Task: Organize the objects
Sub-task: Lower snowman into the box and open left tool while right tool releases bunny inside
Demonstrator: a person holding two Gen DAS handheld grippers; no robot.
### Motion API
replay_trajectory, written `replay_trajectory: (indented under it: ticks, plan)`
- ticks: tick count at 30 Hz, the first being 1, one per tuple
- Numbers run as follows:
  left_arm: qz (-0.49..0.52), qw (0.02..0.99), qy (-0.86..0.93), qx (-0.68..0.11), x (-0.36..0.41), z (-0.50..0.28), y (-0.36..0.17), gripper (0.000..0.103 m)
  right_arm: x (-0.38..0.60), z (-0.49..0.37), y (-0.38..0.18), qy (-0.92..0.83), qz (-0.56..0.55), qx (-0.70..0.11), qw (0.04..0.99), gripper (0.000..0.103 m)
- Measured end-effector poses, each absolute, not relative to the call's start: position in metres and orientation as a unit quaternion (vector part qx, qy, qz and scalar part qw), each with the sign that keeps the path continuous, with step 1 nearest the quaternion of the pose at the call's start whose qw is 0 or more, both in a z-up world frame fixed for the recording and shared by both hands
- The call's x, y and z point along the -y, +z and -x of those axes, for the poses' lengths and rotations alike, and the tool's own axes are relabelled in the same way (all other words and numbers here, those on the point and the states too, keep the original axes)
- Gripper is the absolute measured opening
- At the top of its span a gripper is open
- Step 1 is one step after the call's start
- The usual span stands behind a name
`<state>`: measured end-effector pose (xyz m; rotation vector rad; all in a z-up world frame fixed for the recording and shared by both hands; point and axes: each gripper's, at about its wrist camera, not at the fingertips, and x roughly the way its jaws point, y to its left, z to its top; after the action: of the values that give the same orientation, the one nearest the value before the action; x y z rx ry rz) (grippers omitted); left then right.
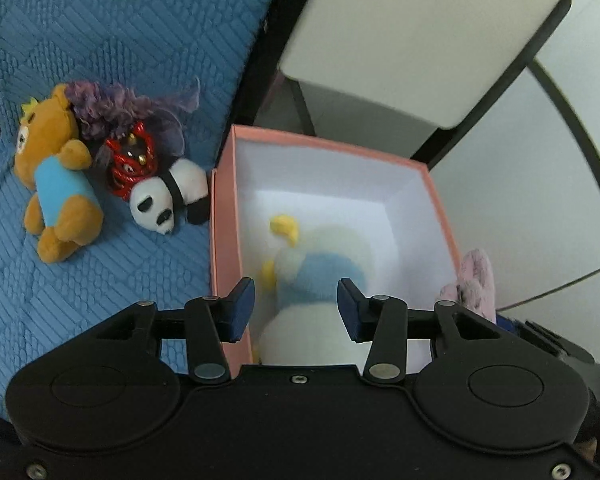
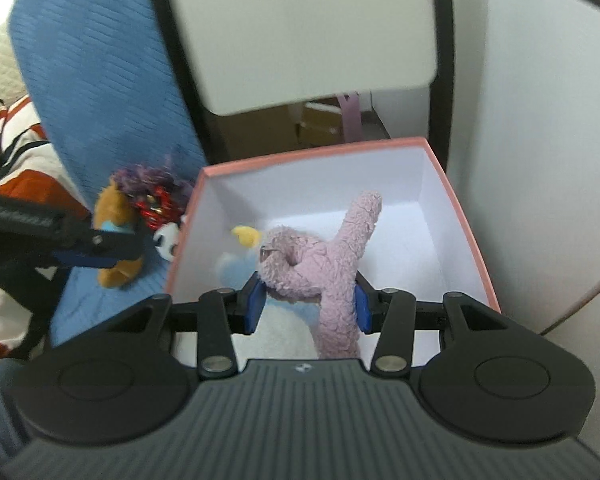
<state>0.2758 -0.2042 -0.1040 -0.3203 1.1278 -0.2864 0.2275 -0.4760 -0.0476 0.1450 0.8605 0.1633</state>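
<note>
A pink box [image 1: 224, 240] with white inner walls stands beside a blue quilted cover [image 1: 100, 40]. A blue and white plush [image 1: 320, 276] with yellow parts lies inside it. My left gripper [image 1: 296, 308] hangs above the box's near left rim, open, its pads clear of that plush. My right gripper [image 2: 308, 308] is shut on a pink fuzzy plush [image 2: 340, 264] over the box [image 2: 460, 208]; the blue and white plush [image 2: 236, 268] lies below. A brown bear [image 1: 60, 184], a red and purple toy [image 1: 132, 160] and a panda [image 1: 168, 196] lie on the cover, left of the box.
A white seat with a black frame [image 1: 420, 40] stands behind the box, with white panels to its right. In the right wrist view the left gripper [image 2: 112, 246] crosses in front of the bear [image 2: 116, 272]. A striped orange and white cloth [image 2: 16, 148] lies far left.
</note>
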Motion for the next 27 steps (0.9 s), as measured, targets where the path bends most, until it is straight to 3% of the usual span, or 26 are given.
replay_trajectory:
  ticks: [14,18,22,27]
  plan:
    - [0.104,0.815,-0.136,-0.553,0.239,-0.29,-0.134,0.046,0.504,-0.249,-0.125,0.062,-0.082,-0.476,0.874,0.048]
    - [0.1,0.814,-0.137,-0.556,0.242,-0.29,-0.132,0.048,0.509,-0.249,-0.129,0.048,-0.082,-0.48,0.872,0.05]
    - [0.1,0.821,-0.142,-0.545,0.241,-0.285,-0.117,0.061,0.51,-0.248,-0.121,0.049,-0.09,-0.478,0.872,0.057]
    - [0.098,0.836,-0.149,-0.519,0.232,-0.269,-0.088,0.062,0.505,-0.233,-0.093,0.053,-0.096,-0.456,0.883,0.062]
